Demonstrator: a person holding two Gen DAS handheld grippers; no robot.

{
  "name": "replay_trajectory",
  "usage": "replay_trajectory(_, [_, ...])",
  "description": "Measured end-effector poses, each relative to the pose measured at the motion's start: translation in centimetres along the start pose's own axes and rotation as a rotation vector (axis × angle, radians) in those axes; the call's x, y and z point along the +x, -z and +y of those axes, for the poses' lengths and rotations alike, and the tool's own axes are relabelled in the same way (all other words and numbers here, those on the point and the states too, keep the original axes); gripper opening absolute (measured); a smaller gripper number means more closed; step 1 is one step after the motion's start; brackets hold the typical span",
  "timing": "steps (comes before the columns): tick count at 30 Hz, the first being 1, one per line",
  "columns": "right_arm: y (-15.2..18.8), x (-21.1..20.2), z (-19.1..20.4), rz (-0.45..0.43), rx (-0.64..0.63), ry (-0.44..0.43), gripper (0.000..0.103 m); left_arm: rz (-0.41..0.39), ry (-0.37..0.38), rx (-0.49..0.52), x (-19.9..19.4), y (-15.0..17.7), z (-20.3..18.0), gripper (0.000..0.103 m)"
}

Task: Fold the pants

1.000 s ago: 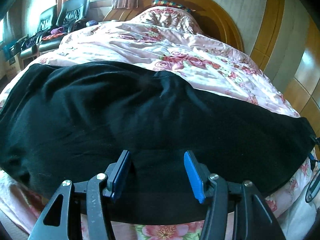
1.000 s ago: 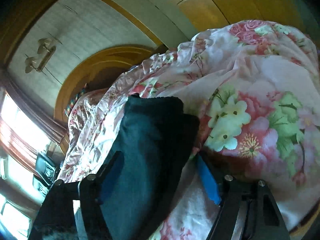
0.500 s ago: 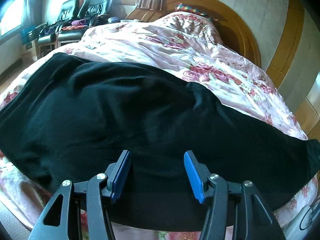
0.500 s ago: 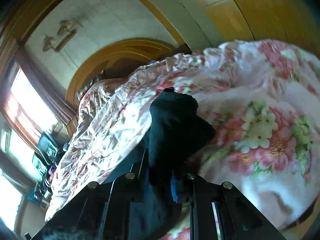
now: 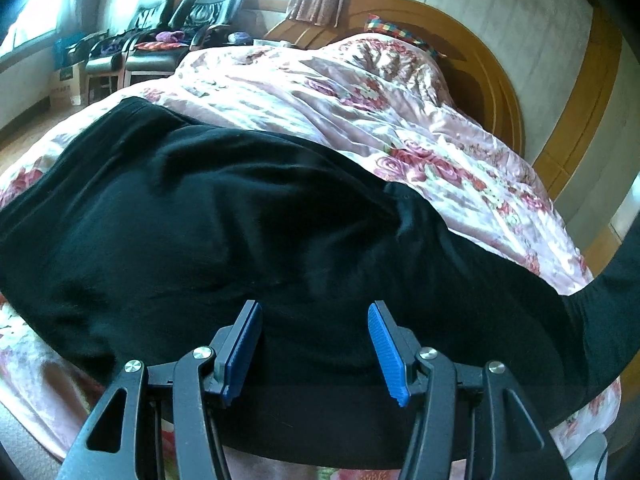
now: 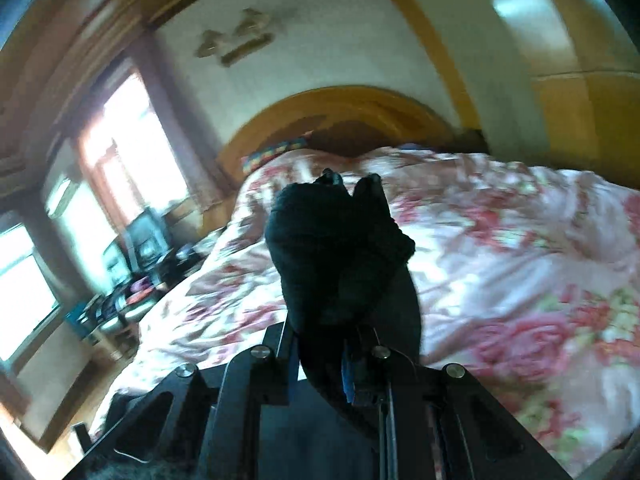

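Note:
Black pants [image 5: 248, 232] lie spread across a pink floral quilt [image 5: 320, 92] in the left wrist view. My left gripper [image 5: 316, 344] hovers open over their near edge, blue pads apart with only flat cloth below. At the right edge, one end of the pants [image 5: 616, 280] rises off the bed. In the blurred right wrist view, my right gripper [image 6: 324, 352] is shut on that end, and a bunched black wad of pants [image 6: 336, 248] sticks up past its fingertips and hides them. It is held above the quilt [image 6: 500, 248].
A curved wooden headboard [image 5: 492, 64] stands at the far end of the bed with a colourful pillow [image 5: 384, 28] against it. Black armchairs [image 5: 188, 20] and a cardboard box [image 5: 66, 84] stand by the window at the far left. Wooden wall panels [image 6: 580, 112] run along the right.
My right gripper has shut on the end of the pants and lifted it up off the quilt while rolling. The left gripper's view has shifted and rolled slightly, its jaws unchanged.

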State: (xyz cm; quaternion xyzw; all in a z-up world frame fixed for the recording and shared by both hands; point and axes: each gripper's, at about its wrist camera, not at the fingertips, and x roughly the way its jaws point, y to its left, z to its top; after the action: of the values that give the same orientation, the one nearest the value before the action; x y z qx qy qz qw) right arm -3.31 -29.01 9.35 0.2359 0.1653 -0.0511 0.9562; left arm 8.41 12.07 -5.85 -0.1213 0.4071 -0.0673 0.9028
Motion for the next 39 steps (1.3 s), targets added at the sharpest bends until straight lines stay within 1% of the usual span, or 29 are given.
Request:
replay_trajectory(2, [0.7, 0.8, 2.1, 0.029, -0.035, -0.042, 0.017, -0.001, 0.001, -0.008, 0.0, -0.1, 0.2, 0.056])
replay_trajectory(4, [1.6, 1.7, 3.6, 0.062, -0.077, -0.065, 0.017, 0.0, 0.007, -0.016, 0.0, -0.2, 0.3, 0.056])
replay_trajectory(7, [3.7, 3.4, 6.3, 0.134, -0.134, -0.113, 0.017, -0.004, 0.011, -0.021, -0.1, -0.2, 0.4, 0.056])
replay_trajectory(11, [6.5, 5.7, 8.0, 0.233, -0.19, -0.158, 0.017, -0.006, 0.021, -0.031, -0.2, -0.2, 0.5, 0.056])
replay_trajectory(19, [12.6, 9.3, 9.6, 0.401, -0.268, -0.173, 0.018, 0.006, 0.038, -0.019, 0.1, -0.1, 0.1, 0.056])
replay_trajectory(23, [15.1, 10.3, 9.7, 0.477, -0.305, -0.166, 0.022, 0.016, 0.051, -0.009, 0.3, 0.0, -0.1, 0.056])
replay_trajectory(25, [16.5, 10.7, 9.6, 0.515, -0.329, -0.158, 0.026, 0.02, 0.057, -0.004, 0.4, 0.1, -0.3, 0.056])
replay_trajectory(26, [16.8, 10.6, 9.5, 0.522, -0.337, -0.158, 0.027, 0.021, 0.065, -0.004, 0.4, 0.2, -0.3, 0.056])
replay_trajectory(27, [17.2, 10.5, 9.5, 0.528, -0.346, -0.169, 0.034, 0.023, 0.074, -0.006, 0.4, 0.2, -0.4, 0.056])
replay_trajectory(28, [17.5, 10.3, 9.5, 0.541, -0.356, -0.199, 0.047, 0.025, 0.081, -0.007, 0.4, 0.3, -0.4, 0.056])
replay_trajectory(29, [17.7, 9.9, 9.7, 0.552, -0.361, -0.234, 0.056, 0.026, 0.09, -0.009, 0.4, 0.3, -0.5, 0.056])
replay_trajectory(30, [17.8, 9.5, 9.8, 0.555, -0.364, -0.262, 0.068, 0.027, 0.105, -0.01, 0.4, 0.3, -0.5, 0.056])
replay_trajectory(31, [17.9, 9.2, 9.8, 0.554, -0.369, -0.282, 0.07, 0.028, 0.116, -0.011, 0.4, 0.3, -0.5, 0.056])
replay_trajectory(33, [17.8, 8.4, 9.6, 0.547, -0.386, -0.312, 0.07, 0.029, 0.15, -0.01, 0.4, 0.4, -0.7, 0.056])
replay_trajectory(35, [16.9, 7.3, 8.6, 0.521, -0.367, -0.335, 0.07, 0.034, 0.194, -0.014, 0.3, 0.4, -1.1, 0.056])
replay_trajectory(37, [15.6, 6.3, 7.4, 0.47, -0.319, -0.333, 0.069, 0.052, 0.235, -0.019, 0.3, 0.4, -1.6, 0.056])
replay_trajectory(39, [13.8, 5.5, 5.8, 0.402, -0.263, -0.303, 0.068, 0.066, 0.289, -0.021, 0.2, 0.5, -2.4, 0.056])
